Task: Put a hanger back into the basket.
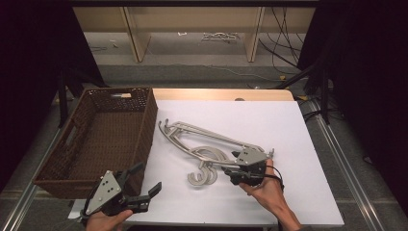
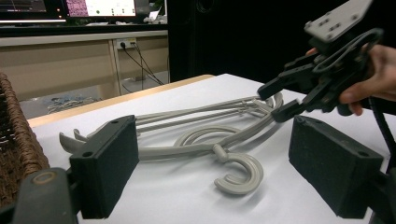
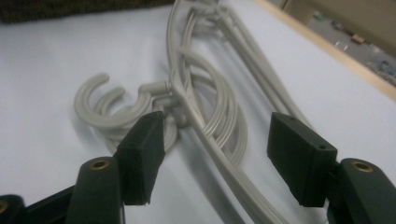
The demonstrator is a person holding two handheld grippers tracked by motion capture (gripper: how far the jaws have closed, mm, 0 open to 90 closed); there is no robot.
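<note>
Two or three grey plastic hangers point(image 1: 211, 136) lie stacked on the white table top, their hooks point(image 1: 202, 177) curling toward the front. My right gripper point(image 1: 231, 162) hovers low over the hangers' right end, pointing left. In the right gripper view its jaws point(image 3: 217, 154) straddle the hanger arms point(image 3: 205, 107) with gaps on both sides, so it is open. My left gripper point(image 1: 149, 176) stays near the front left corner, open and holding nothing. The left gripper view looks across its pads point(image 2: 212, 163) at the hangers point(image 2: 196, 140) and the right gripper point(image 2: 270, 103).
A brown wicker basket point(image 1: 144, 130) stands at the table's left, its near corner close to my left gripper; its weave point(image 2: 18, 140) edges the left gripper view. White table surface point(image 1: 288, 134) stretches right of the hangers. Wooden shelving and cables lie beyond the far edge.
</note>
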